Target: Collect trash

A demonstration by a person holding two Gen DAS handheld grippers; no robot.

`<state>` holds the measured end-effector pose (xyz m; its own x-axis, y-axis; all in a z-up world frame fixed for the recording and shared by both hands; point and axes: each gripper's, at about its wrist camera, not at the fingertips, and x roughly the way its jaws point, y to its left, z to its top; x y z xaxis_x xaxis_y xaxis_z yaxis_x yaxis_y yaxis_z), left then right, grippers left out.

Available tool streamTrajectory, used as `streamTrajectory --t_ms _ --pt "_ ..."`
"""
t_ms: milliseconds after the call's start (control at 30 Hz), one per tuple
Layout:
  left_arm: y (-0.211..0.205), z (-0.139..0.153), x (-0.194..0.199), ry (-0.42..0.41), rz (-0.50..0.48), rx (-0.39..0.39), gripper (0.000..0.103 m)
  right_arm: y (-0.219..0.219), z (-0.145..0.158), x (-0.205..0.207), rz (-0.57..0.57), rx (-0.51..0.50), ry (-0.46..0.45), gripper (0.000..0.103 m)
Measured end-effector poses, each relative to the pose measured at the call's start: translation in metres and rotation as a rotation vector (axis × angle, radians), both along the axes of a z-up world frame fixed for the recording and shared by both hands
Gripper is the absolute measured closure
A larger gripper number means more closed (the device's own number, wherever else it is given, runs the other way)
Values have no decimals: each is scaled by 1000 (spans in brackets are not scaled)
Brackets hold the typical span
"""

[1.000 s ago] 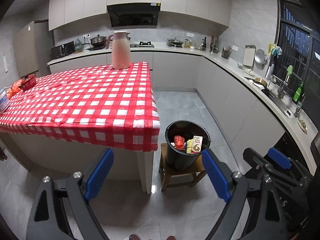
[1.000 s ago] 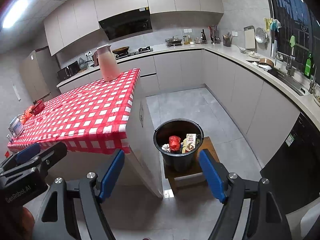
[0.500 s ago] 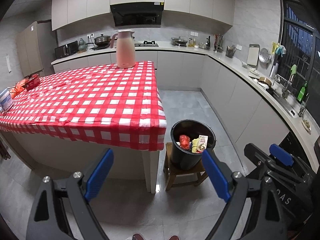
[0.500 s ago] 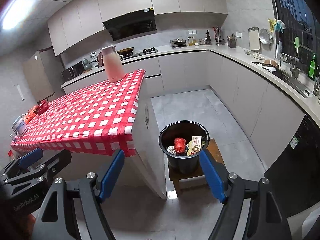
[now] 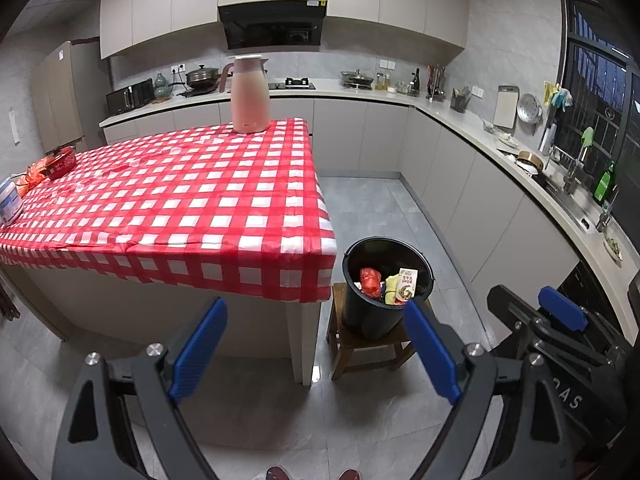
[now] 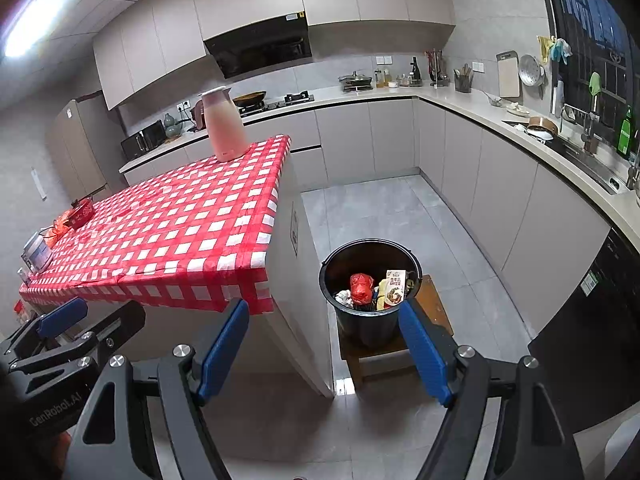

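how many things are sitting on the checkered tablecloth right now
3 that I can make out: a pink jug at the far edge, a red packet on the left side, and a pale tub nearer on that side. More may lie out of frame.

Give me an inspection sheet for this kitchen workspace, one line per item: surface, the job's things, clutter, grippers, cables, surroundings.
Surface: table under a red-and-white checked cloth, mostly bare.
Job's things: black bucket on a wooden stool beside the table's corner; it holds a red wrapper, a printed packet and other scraps.
Clutter: pink jug upright at the table's far end; a red bag and a small tin at its left edge.
Grippers: left gripper open, nothing between its fingers; right gripper open, nothing between its fingers.
Cables: nothing seen.
Surroundings: grey tiled floor; counter with stove, pots, bottles, sink; dark window.
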<state>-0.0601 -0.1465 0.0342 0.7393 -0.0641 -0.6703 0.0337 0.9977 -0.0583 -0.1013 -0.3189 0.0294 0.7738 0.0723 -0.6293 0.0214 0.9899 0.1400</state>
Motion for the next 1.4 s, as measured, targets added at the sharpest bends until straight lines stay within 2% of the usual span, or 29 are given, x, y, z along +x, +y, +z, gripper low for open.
streamTrajectory --t_ms 833,1100,1400 --pt "4 -6 4 20 -14 -6 12 6 -5 2 1 2 6 24" --pt "3 -9 6 40 -22 -15 12 7 -16 0 -9 7 12 24" --pt "0 -11 8 46 -56 -34 12 1 -16 -2 -23 9 20 24"
